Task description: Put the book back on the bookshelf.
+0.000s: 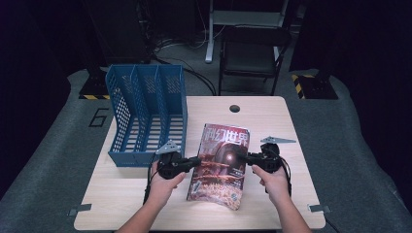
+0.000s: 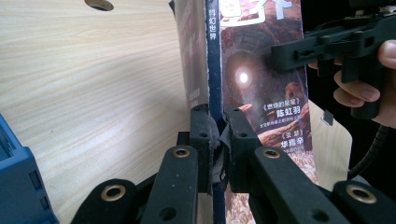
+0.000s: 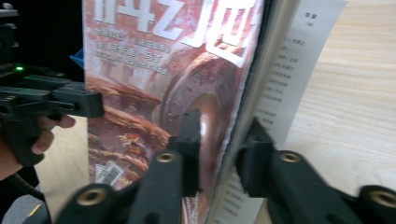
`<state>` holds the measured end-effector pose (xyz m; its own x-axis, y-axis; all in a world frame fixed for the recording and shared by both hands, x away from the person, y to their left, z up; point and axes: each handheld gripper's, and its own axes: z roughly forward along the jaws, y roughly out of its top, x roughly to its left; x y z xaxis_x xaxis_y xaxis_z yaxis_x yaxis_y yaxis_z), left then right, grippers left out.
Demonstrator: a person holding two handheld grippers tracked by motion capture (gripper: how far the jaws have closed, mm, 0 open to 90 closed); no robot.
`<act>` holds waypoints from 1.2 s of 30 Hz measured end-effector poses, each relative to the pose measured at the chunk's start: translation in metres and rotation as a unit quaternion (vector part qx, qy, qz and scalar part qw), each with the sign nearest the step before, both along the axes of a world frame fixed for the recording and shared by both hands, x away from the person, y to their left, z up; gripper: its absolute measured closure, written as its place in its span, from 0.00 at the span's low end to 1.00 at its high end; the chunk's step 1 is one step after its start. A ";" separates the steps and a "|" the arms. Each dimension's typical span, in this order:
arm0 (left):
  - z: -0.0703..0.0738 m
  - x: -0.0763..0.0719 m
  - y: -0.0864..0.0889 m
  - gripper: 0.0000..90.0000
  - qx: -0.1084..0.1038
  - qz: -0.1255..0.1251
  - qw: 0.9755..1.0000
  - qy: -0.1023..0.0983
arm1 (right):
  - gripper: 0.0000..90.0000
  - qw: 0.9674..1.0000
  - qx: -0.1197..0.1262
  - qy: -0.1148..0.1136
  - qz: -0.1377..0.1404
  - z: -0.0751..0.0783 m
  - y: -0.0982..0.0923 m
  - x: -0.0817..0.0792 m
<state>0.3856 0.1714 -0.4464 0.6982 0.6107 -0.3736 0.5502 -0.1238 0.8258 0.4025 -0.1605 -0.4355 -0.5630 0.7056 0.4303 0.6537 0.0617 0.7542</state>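
Two grippers: we hold the magazine (image 1: 221,162) between them, lifted off the table (image 1: 272,121) and tilted, its cover facing up.
Left gripper (image 2: 218,130): its jaws are clamped on the magazine's blue spine edge, pads pressing from both sides.
Right gripper (image 3: 223,140): its jaws straddle the opposite, open edge; one pad lies on the cover, the other behind the pages, and we judge it a grip, though a blurred gap leaves some doubt.
Step in hand: we are carrying the magazine, probably towards the blue file rack (image 1: 145,114) just beside it.
Next move: we need to stand the magazine upright, line its spine with an empty slot, then lower it in without bending the pages.
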 end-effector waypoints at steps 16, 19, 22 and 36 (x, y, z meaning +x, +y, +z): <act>0.003 -0.002 0.002 0.90 0.011 0.015 0.999 -0.028 | 0.97 0.991 -0.021 -0.128 0.026 0.018 0.005 -0.020; 0.002 0.000 0.003 0.88 0.002 0.014 1.000 -0.020 | 0.97 0.988 -0.023 -0.148 0.036 0.022 0.007 -0.024; 0.002 0.004 0.005 0.87 -0.014 0.014 1.000 -0.010 | 0.97 0.987 -0.021 -0.152 0.044 0.027 0.009 -0.028; 0.015 0.024 0.011 0.81 -0.041 0.019 0.999 0.013 | 0.97 0.981 -0.014 -0.178 0.074 0.029 0.006 -0.037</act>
<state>0.4094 0.1820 -0.4318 0.6648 0.6031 -0.4408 0.5742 -0.0351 0.8180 0.3655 -0.1540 -0.4063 -0.7711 0.6135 0.1705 0.3322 0.1593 0.9297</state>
